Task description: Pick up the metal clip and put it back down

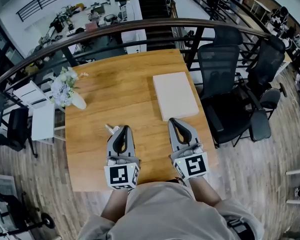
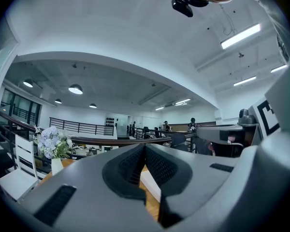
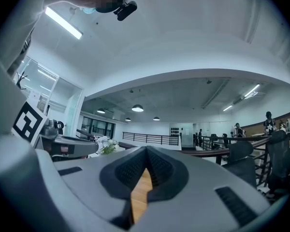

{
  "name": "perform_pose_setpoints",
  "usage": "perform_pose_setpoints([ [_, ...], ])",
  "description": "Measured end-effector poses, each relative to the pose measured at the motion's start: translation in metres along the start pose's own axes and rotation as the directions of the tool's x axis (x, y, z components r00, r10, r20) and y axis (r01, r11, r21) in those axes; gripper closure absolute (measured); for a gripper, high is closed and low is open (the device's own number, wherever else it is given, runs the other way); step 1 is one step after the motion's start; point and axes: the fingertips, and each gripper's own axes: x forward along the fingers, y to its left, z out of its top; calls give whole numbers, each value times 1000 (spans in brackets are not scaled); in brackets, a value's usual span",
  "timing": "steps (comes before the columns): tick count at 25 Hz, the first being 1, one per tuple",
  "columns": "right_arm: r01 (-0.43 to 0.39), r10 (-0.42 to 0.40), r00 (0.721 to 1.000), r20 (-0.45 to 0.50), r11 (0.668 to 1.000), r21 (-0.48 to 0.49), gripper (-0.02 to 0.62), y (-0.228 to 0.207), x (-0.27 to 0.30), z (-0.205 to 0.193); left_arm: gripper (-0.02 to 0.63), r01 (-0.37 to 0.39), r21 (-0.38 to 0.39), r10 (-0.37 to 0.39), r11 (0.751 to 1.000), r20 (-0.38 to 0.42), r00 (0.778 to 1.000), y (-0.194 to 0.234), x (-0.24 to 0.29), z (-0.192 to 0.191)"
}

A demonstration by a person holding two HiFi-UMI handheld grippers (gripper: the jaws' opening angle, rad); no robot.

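Head view: the grey left tongs (image 1: pixel 124 129) and right tongs (image 1: pixel 174 121) lay on the light wooden counter (image 1: pixel 130 84), with the small metal clip (image 1: pixel 110 129) just beside the left tips. Left gripper view: pressed together, pinching nothing. Right gripper view: same deal, closed and empty.

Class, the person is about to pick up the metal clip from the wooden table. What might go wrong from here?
1. The left gripper is shut with the small metal clip just beside its tip; moving before opening may knock the clip away.
2. The clip looks thin against the table, so the jaws may slip off it.
3. The vase of flowers stands near the table's left edge; a wide swing may tip it.
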Motion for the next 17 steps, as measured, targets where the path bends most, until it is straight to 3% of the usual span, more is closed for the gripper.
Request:
perform_pose_setpoints([
  [10,61,-61,998,-1,998,13,569,-24,-11,-3,581,14,0,-14,1000,-10,1000,-6,-2,-3],
  [17,34,-34,999,-2,999,6,569,-18,-14,-3,581,20,-2,-20,1000,-28,999,-13,-2,-10],
])
